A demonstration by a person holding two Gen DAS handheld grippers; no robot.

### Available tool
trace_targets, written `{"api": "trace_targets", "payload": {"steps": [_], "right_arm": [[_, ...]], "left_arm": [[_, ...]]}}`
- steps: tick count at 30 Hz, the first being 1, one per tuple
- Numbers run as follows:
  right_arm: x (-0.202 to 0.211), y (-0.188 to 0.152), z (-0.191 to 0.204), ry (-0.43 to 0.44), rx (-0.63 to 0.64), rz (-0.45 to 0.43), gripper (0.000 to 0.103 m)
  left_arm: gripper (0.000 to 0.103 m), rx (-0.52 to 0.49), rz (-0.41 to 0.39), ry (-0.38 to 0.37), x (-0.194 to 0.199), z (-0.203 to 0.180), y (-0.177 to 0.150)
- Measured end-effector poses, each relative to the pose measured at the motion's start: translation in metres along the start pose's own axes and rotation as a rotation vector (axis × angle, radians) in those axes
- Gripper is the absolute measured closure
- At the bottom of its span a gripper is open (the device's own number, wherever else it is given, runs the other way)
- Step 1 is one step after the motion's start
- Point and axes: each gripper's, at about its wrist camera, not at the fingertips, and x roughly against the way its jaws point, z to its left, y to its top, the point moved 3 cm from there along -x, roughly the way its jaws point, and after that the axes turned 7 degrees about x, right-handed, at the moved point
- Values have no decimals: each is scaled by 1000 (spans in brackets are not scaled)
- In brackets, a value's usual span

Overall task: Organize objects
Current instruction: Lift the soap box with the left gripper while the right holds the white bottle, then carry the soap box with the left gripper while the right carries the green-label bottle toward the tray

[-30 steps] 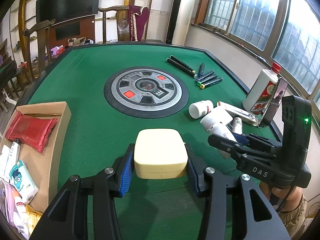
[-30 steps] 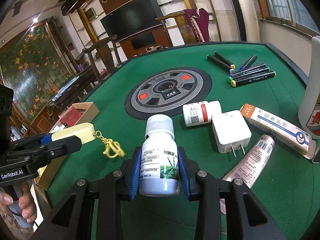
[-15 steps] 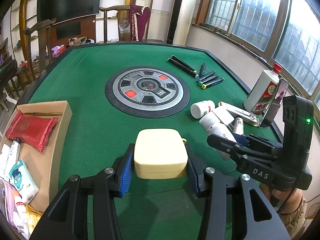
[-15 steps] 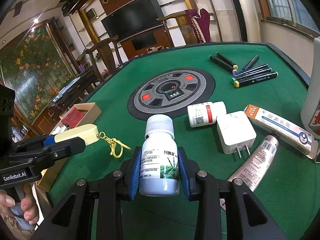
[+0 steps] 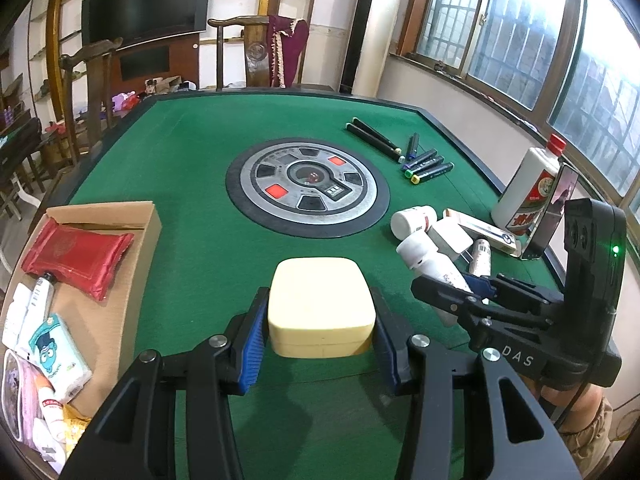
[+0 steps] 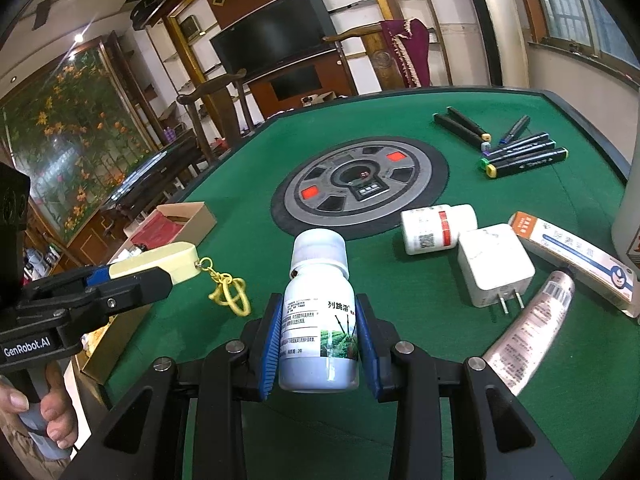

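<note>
My left gripper (image 5: 320,336) is shut on a pale yellow rounded case (image 5: 320,304), held above the green table (image 5: 192,216). From the right wrist view the same case (image 6: 160,264) shows side-on at the left, a yellow keychain (image 6: 228,294) dangling from it. My right gripper (image 6: 318,350) is shut on a white bottle (image 6: 318,320) with a white cap and a printed label. In the left wrist view that bottle (image 5: 430,264) sticks out of the right gripper at the right. A cardboard box (image 5: 100,280) with several packets lies at the left.
Lying on the felt to the right are a white pill bottle (image 6: 438,228), a white charger (image 6: 494,264), a long orange-and-white box (image 6: 572,258) and a tube (image 6: 528,328). Several markers (image 6: 516,152) lie farther back. A tall white liquor bottle (image 5: 528,188) stands near the right edge.
Both grippers have crept slightly forward over the table with their loads; the dangling keychain has swung a little. Both grips are unchanged.
</note>
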Motion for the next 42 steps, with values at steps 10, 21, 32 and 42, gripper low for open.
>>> {"api": "trace_targets", "payload": {"steps": [10,21,32,42], "right_arm": [[-4,3,16,8,31,9,66],[-4,6,35,18,68,11,66],[-7,11,53,35,106,14,66],[-10,11,66,45,124,19,66]], "left_arm": [[57,26,-18,13,11,12,-1],[57,45,-36,19,21,23,-2],[57,59,-49,28,31,34,-3],[57,82,-57,38,35,45,-6]]}}
